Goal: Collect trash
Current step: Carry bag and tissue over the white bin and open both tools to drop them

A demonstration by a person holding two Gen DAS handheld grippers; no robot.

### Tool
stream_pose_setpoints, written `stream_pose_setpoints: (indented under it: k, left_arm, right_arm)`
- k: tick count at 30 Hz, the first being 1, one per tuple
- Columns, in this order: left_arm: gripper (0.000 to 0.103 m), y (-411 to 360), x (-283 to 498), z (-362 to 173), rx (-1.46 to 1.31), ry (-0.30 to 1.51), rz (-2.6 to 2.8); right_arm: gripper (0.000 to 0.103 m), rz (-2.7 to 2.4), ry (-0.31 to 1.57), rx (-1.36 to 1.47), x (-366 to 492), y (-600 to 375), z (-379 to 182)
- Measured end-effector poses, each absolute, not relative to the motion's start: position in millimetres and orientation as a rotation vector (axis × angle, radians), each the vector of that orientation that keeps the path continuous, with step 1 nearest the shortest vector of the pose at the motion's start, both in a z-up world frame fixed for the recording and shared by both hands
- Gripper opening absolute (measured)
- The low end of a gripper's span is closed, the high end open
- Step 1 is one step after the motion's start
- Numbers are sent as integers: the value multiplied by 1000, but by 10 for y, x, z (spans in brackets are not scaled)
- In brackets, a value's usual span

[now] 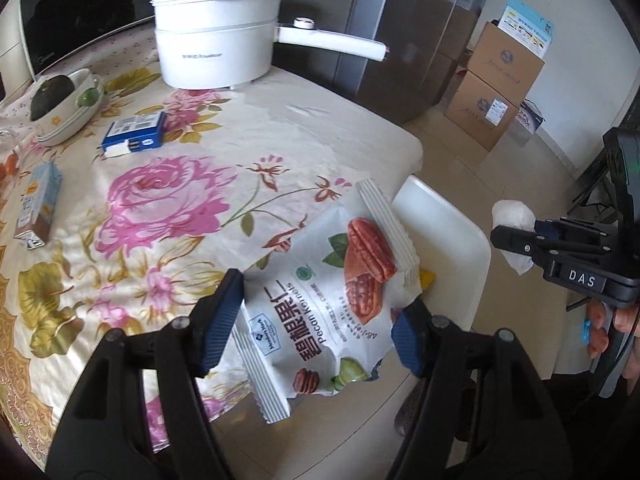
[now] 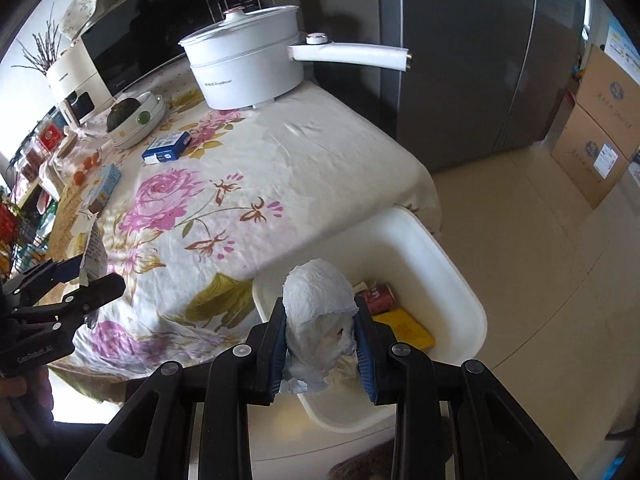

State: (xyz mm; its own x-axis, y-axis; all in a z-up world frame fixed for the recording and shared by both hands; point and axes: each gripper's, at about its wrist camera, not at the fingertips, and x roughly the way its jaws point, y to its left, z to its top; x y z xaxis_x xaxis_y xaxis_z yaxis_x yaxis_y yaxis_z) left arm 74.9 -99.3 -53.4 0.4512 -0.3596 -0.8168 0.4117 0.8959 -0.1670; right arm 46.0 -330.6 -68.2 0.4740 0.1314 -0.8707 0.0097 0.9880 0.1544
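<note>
Flowery cloth covered the table (image 2: 320, 168), and a white bin (image 2: 452, 264) stood on the tiled floor at its corner. A white cooking pot (image 2: 244, 68) with a long handle sat at the far end, near a blue box (image 1: 134, 130), a small drink carton (image 1: 38, 204) and a bowl (image 1: 68, 108).

The left gripper (image 1: 316, 320) had its fingers (image 1: 222, 320) pinching a pecan snack bag (image 1: 332, 288) by its two side edges. The bag hung past the table edge, beside the bin. It looked thin, light and crinkly, and probably slippery, so a hold across the flat middle or on the ribbed sealed end would likely be safer than on the torn edge.

The right gripper (image 2: 322, 340) had its fingers (image 2: 276, 344) squeezing a wad of white tissue (image 2: 320, 312) right over the open bin. The wad looked soft and very light. It would squash easily, so a gentle pinch around its fat middle seemed enough. A red can (image 2: 380, 296) and a yellow packet (image 2: 408, 328) already lay inside the bin.
</note>
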Motion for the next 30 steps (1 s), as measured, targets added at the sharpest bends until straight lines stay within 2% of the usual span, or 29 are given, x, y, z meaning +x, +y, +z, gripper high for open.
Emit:
stream_pose_setpoints:
  k: [11, 18, 21, 23, 25, 30]
  left_arm:
    - [69, -1762, 810, -775, 87, 1023, -585]
    - [69, -2052, 836, -853, 83, 986, -644]
    - [76, -2108, 905, -844, 79, 906, -688]
    - [93, -2140, 955, -871, 105, 879, -687]
    - [100, -2137, 994, -929, 121, 896, -670]
    - [101, -2108, 1014, -946, 175, 910, -632]
  right_arm:
    - [33, -37, 1116, 216, 274, -4018, -848]
    - [33, -73, 1125, 236, 284, -4145, -878]
    - [33, -82, 1125, 240, 294, -4158, -877]
    - [33, -87, 1126, 240, 291, -4161, -879]
    - [33, -92, 1130, 244, 306, -4159, -894]
    - [34, -93, 1138, 234, 339, -4128, -912]
